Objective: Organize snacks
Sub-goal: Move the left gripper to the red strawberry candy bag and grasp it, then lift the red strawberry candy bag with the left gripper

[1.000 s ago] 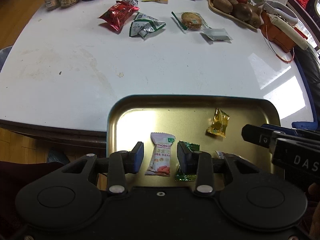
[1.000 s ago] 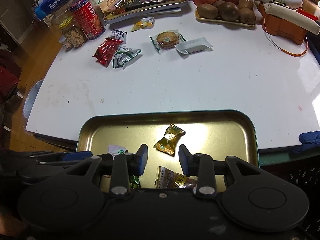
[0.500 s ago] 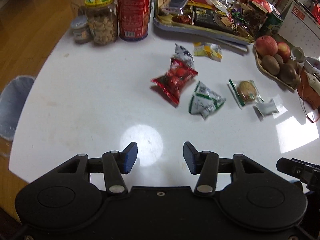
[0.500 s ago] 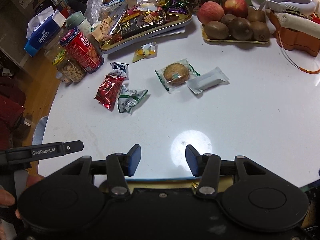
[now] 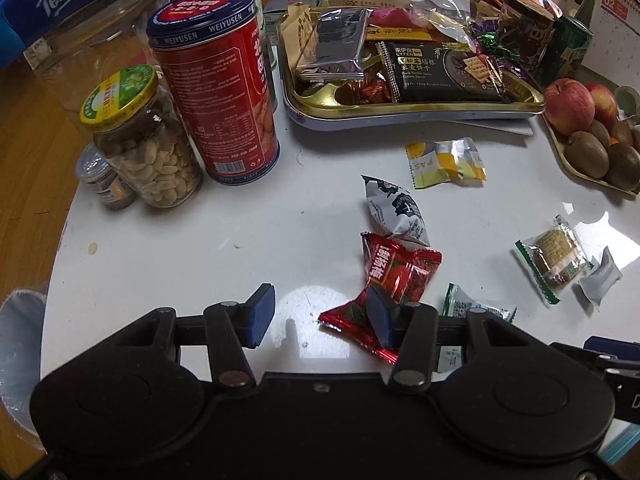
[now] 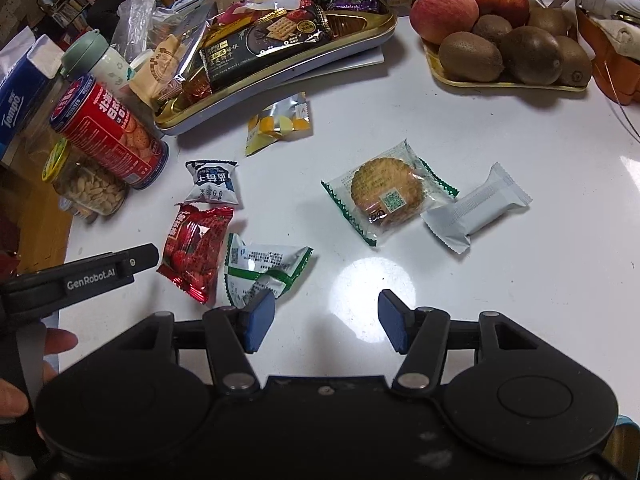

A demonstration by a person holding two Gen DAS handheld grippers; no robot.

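Several loose snack packets lie on the white table (image 6: 500,128). In the left wrist view a red packet (image 5: 396,276) lies against the right finger of my left gripper (image 5: 320,318), which is open; only the packet's corner reaches into the gap. Beyond lie a white-and-black packet (image 5: 396,212) and a yellow packet (image 5: 444,162). My right gripper (image 6: 326,322) hovers over bare table with its jaws opening and nothing between them. Ahead of it lie a green-and-white packet (image 6: 264,268), the red packet (image 6: 196,248), a wrapped biscuit (image 6: 386,192) and a white bar (image 6: 478,210).
A gold tray (image 5: 420,102) heaped with snacks stands at the back. A red can (image 5: 216,80) and a peanut jar (image 5: 144,140) stand at the left, a fruit tray (image 6: 504,82) with apples and kiwis at the right. A hand (image 6: 16,364) shows at the left edge.
Both grippers have left the near gold tray of sweets and moved forward over the table to the loose packets. Both sets of jaws stand wider than before.
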